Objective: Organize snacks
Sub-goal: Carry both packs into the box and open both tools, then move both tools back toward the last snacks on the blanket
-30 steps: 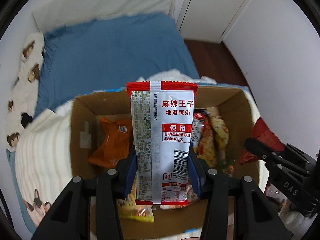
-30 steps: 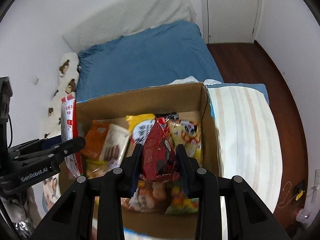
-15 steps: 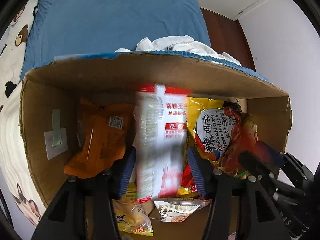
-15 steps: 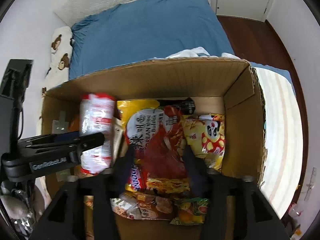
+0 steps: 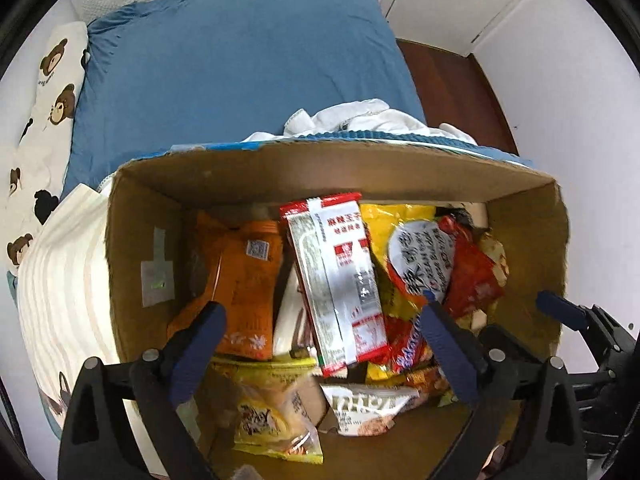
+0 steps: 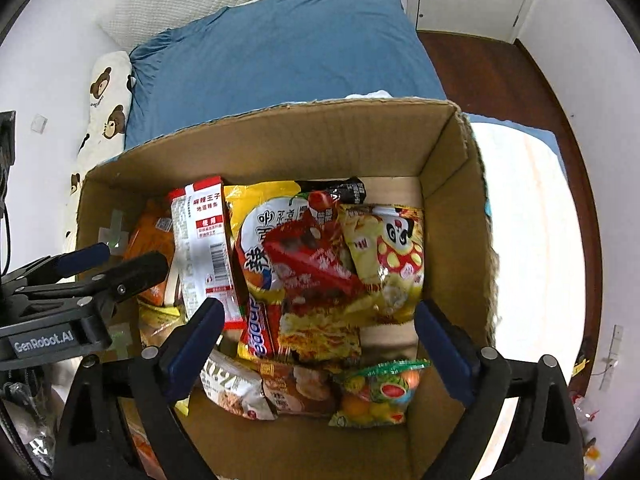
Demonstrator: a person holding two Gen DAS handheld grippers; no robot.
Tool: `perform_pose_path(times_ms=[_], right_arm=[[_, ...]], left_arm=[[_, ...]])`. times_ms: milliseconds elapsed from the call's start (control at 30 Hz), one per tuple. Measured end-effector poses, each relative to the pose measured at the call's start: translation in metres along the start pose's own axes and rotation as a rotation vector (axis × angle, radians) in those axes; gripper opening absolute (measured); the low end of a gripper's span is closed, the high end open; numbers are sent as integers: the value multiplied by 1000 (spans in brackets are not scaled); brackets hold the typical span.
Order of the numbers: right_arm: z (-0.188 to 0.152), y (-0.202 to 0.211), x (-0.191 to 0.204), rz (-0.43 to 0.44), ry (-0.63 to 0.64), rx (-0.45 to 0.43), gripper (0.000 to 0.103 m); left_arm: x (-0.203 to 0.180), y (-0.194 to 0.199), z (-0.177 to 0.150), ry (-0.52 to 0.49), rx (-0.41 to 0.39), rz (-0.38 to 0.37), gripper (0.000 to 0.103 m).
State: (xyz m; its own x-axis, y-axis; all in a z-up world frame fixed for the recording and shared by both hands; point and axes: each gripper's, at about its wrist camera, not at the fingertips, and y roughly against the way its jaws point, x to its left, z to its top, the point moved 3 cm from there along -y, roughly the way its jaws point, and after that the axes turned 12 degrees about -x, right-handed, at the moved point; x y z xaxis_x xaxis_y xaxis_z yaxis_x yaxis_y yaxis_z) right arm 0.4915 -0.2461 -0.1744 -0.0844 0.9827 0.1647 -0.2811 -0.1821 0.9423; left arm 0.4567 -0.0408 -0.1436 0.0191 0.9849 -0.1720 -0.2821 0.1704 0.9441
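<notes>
- Both claws hung over the open cardboard box [image 6: 448,184], pointing almost straight down into it.
- Left gripper [image 5: 320,344]: jaws had just been opening and stood wide; nothing between the pads. The red-and-white strip packet [image 5: 336,280] lay loose in the box below them, leaning on the orange packet [image 5: 240,280].
- Right gripper [image 6: 316,348]: jaws likewise had just been opening, wide, gripping nothing. The dark red pouch [image 6: 312,264] rested on top of the yellow noodle bag [image 6: 264,240].
- Progress, my judgement: both of these items were delivered and released. The box already held many snacks, including the panda-print bag [image 6: 388,256] and the fruit jelly bag [image 6: 380,392].
- Left to do: cannot tell; no loose snacks showed clearly outside the box, though something small lay at the right view's lower right edge, too small to identify.
- Legible writing: "GenRobot.AI" on the left gripper's body in the right view; "KOREAN" partly readable on the noodle bag in the left view; Chinese characters on the strip packet, plus a barcode; other print too blurred.
</notes>
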Motion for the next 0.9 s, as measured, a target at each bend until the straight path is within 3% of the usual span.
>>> perform_pose_path(times_ms=[500,900], right_arm=[[-45,88,14,-11,26,-181,98],[-105,157,37,46,41,-314,98]], left_arm=[[-1,78,-48,-30,-214,44,100],[7,148,-115,-30,-381,67,100]])
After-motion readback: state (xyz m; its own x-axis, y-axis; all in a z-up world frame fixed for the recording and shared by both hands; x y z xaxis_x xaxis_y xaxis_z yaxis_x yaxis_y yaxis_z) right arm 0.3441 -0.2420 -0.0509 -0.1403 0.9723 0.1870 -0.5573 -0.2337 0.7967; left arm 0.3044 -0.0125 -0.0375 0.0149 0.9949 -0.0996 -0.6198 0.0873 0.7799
